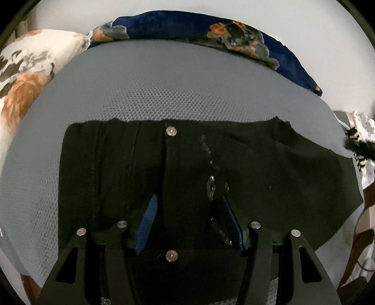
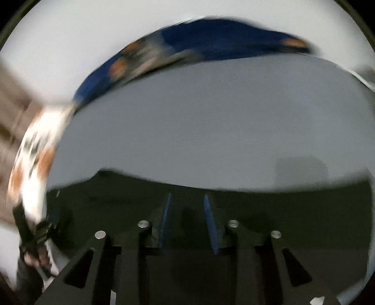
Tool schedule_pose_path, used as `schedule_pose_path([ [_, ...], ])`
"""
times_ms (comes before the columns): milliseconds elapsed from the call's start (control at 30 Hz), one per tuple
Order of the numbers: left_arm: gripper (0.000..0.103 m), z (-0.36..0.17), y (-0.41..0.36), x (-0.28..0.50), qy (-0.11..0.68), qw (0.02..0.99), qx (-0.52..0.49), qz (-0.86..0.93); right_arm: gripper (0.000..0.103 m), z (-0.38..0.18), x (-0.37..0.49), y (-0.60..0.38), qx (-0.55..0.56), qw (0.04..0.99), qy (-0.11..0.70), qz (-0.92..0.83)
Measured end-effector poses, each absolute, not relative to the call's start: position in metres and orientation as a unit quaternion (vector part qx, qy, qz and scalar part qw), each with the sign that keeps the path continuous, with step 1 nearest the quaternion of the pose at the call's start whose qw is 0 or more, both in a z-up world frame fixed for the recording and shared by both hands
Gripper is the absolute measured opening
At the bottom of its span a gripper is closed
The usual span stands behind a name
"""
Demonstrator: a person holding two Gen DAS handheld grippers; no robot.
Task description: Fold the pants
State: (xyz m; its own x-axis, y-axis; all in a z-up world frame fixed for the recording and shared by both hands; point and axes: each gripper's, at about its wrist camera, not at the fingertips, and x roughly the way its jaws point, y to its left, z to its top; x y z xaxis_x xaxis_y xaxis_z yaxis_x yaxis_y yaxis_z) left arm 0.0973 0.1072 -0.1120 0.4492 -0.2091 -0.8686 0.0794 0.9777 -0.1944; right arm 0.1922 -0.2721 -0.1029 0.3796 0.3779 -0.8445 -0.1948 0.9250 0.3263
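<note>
Left gripper (image 1: 187, 206) is sitting over the black pants (image 1: 117, 169) with its blue pads (image 1: 148, 220) spread apart, pointed down at the fly area. Honestly can't tell if the pads are pinching fabric or just hovering over it, black on black hides it. The pants lie spread out flat on the grey textured mattress (image 1: 164, 89), waistband edge running straight across on the far side with a silver button (image 1: 171, 131) in the middle, and one side of the cloth flaring off to the right.

Right gripper (image 2: 187, 211) has its jaws a bit apart too, narrower gap than the left one, and nothing is between them. It's above the dark pants in its own view, but that whole frame is smeared with motion blur so details are mush.

Further back, past the bare stretch of mattress, there's a navy floral blanket (image 1: 187, 25) bunched along the far edge, and a white floral pillow (image 1: 25, 70) off to the left. Behind those is a plain white wall (image 1: 70, 16).
</note>
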Motion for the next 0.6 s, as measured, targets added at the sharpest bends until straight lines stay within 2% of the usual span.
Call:
schedule_pose_path([
  [200,0.057,-0.115,0.111,0.091,0.522,0.845,-0.066,-0.090,0.029,-0.124,0.239,-0.162,0.040,0.766,0.566,0.301],
  [433,0.057,-0.115,0.118,0.089,0.521,0.843,-0.089,-0.100,0.032,-0.154,0.264,-0.112,0.011,0.711,0.608,0.352],
  [500,0.057,-0.115,0.119,0.090,0.521,0.843,-0.091,-0.102,0.028,-0.154,0.267,-0.109,0.024,0.692,0.612,0.381],
  [533,0.057,-0.115,0.119,0.089,0.521,0.842,-0.093,-0.102,0.016,-0.150,0.267,-0.109,0.017,0.702,0.603,0.379],
  [600,0.057,-0.115,0.121,0.089,0.520,0.842,-0.096,-0.103,0.011,-0.144,0.268,-0.113,0.016,0.718,0.587,0.374],
])
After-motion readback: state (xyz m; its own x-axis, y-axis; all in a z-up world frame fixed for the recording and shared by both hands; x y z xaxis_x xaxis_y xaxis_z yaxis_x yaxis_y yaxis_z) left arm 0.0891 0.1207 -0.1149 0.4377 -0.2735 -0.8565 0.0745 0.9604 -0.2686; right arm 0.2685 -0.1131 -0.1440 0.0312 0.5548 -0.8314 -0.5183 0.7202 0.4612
